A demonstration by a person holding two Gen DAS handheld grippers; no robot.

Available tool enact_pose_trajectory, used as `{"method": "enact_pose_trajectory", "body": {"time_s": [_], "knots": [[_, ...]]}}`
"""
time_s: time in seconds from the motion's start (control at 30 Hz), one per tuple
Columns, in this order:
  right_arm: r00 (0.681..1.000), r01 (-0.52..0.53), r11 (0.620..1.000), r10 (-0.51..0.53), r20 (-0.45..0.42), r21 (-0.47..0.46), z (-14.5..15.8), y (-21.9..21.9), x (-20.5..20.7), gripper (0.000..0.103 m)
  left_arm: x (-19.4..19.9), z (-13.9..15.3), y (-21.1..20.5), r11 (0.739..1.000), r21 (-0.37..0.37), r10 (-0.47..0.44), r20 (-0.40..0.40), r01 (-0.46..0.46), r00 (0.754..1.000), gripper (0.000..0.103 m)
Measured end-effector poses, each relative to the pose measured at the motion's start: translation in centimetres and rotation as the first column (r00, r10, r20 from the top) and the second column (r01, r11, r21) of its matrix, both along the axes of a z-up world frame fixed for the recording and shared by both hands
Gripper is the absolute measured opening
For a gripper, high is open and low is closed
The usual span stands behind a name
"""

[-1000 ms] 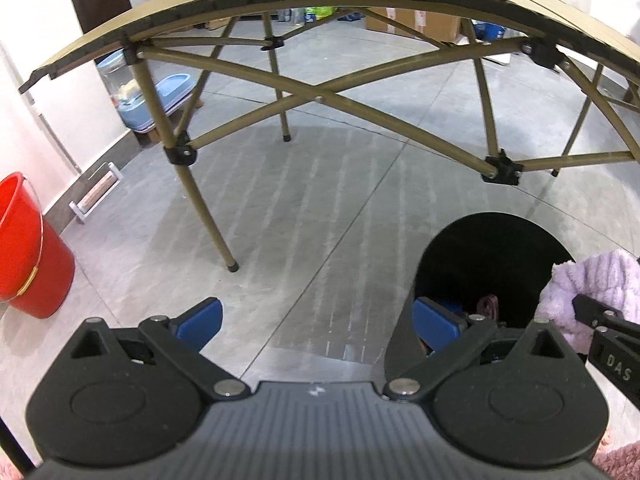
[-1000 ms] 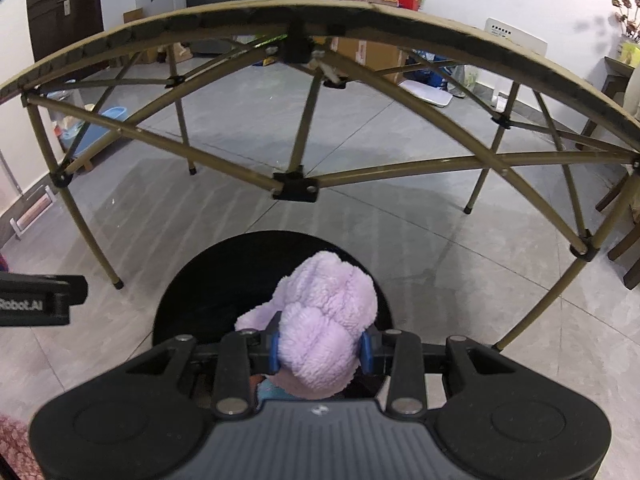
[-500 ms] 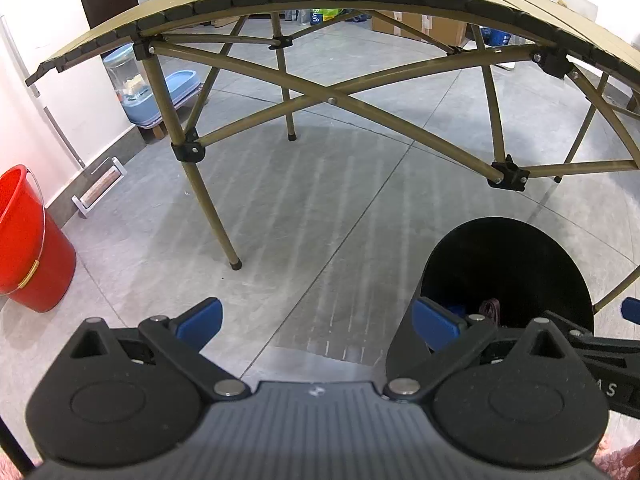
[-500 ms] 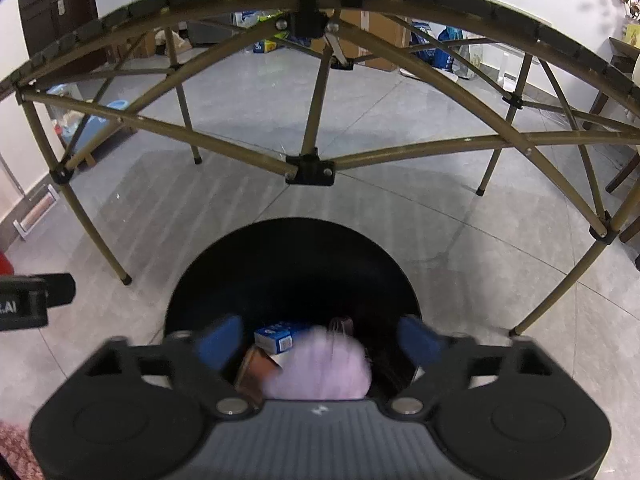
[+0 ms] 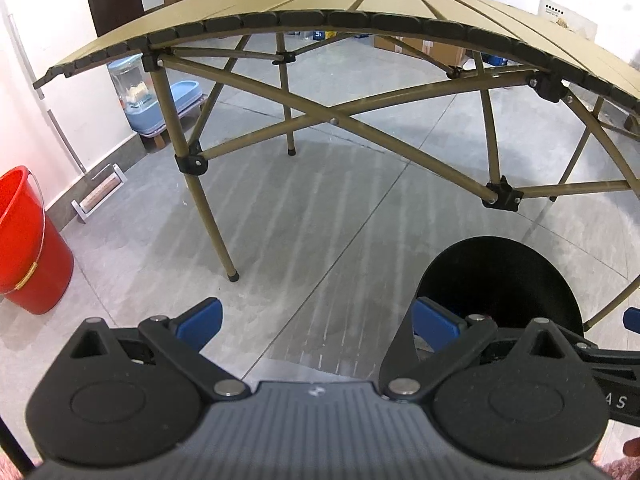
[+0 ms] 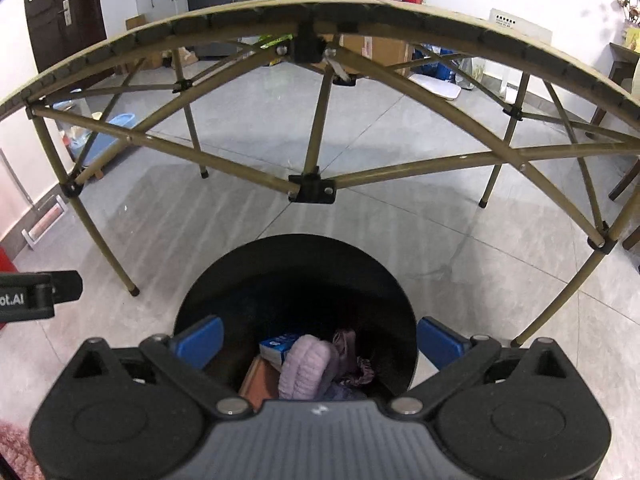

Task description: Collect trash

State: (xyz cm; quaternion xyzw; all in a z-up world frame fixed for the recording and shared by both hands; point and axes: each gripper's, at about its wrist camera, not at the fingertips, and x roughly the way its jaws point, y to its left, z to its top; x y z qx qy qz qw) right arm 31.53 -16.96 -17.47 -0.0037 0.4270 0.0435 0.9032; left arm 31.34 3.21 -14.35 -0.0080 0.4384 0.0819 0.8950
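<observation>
The right gripper (image 6: pixel 318 338) hangs with its jaws opening wide, nothing between them. Directly below, the purple cloth (image 6: pixel 306 364) lies inside the black bin (image 6: pixel 296 264). The left gripper (image 5: pixel 316 318) is open and empty. Beyond stands the folding surface (image 6: pixel 316 6).

left gripper (image 5: pixel 316 322) fingers apart, black bin (image 5: pixel 500 276) beside

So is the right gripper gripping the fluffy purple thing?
No, the right gripper is opening with nothing between its pads; the purple thing lies in the black bin.
</observation>
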Motion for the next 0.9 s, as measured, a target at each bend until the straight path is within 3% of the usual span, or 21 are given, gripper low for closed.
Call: {"method": "enact_pose_trajectory", "body": {"time_s": [0.6,0.9], "knots": [[0.999,-0.017,1.000,0.018,0.041,-0.009,1.6,-0.4,-2.5,0.103,-2.3,2.3,-1.1,0.998,-0.008,-0.055,0.101,0.056,0.993,0.103],[0.997,0.040,0.999,-0.042,0.060,0.035,3.1,-2.0,-4.9,0.103,-5.3,3.0,-1.1,0.999,-0.019,-0.044,0.094,0.046,0.995,0.103]]}}
